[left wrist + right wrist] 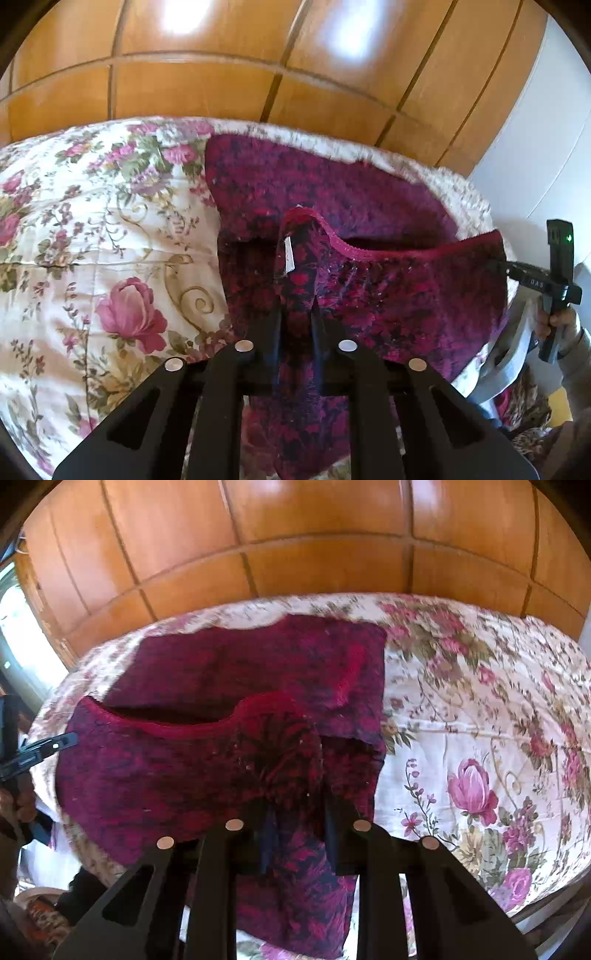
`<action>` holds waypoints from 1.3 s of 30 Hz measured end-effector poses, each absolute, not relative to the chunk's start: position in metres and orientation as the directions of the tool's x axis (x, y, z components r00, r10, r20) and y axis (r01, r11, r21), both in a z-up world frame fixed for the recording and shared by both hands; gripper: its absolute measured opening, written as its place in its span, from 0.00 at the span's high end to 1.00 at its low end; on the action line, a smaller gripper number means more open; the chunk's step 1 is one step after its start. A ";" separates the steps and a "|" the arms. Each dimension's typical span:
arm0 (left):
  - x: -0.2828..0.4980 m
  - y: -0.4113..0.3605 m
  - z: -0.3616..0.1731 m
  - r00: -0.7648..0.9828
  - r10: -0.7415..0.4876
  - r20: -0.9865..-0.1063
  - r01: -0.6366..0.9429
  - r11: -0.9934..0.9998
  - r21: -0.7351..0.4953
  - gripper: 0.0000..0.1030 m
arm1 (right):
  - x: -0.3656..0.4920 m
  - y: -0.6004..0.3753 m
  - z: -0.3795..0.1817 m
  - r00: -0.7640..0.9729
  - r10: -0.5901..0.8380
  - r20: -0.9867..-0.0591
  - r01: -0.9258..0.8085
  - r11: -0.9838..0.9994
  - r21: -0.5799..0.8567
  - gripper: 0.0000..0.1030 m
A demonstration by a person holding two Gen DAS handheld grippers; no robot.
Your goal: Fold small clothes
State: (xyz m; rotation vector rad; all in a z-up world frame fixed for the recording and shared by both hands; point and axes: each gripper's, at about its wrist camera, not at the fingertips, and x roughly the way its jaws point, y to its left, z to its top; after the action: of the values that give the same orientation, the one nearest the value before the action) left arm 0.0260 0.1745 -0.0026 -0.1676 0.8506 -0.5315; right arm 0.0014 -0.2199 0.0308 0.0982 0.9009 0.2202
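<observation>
Nearest each lens are the black finger frames: the left gripper (pixel 297 314) has its fingers drawn in tight on a bunched ridge of the dark red patterned garment (pixel 388 295), beside a small white tag (pixel 289 254), and the right gripper (pixel 299 808) is likewise pinched on a gathered fold of the same cloth, which droops below the frames in both wrist views. Between the two grips the garment's red-trimmed edge (pixel 192 729) sags in a shallow curve, raised off the floral bedspread (pixel 92 229), while the far part of the garment lies flat on the bed beyond it. My reading is that a fold is under way: the near edge has been picked up at two points and is to be carried over the flat part. The next move would call for both hands travelling together toward the far edge, keeping the trim taut enough that it lands straight, then lowering before letting go. What kind of garment this is I cannot tell; the near portion hides under the frames and the right-wrist picture is blurred. In the left wrist view the other gripper shows only edge-on at the rim, with a hand (pixel 557 325) around its handle. Behind the bed stands a wooden panelled wardrobe (pixel 295 535).
</observation>
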 end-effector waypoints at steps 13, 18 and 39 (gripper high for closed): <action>0.095 0.183 0.058 0.665 -0.483 -0.570 0.338 0.875 -0.347 0.89 | 0.119 -0.239 0.078 0.693 0.284 -0.663 -0.095 0.947 0.306 0.83; 0.166 0.176 0.058 0.670 -0.437 -0.600 0.277 0.897 -0.344 0.89 | 0.190 -0.244 0.067 0.688 0.236 -0.687 -0.017 0.951 0.309 0.83; 0.218 0.193 -0.005 0.574 -0.434 -0.695 0.105 0.880 -0.463 0.68 | 0.240 -0.281 0.003 0.598 0.166 -0.784 0.147 0.939 0.311 0.36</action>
State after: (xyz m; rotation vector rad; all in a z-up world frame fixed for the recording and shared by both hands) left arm 0.2178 0.1929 -0.0053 -0.3957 0.9102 -0.3259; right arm 0.2399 -0.2806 0.0026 0.3637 0.9348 0.0114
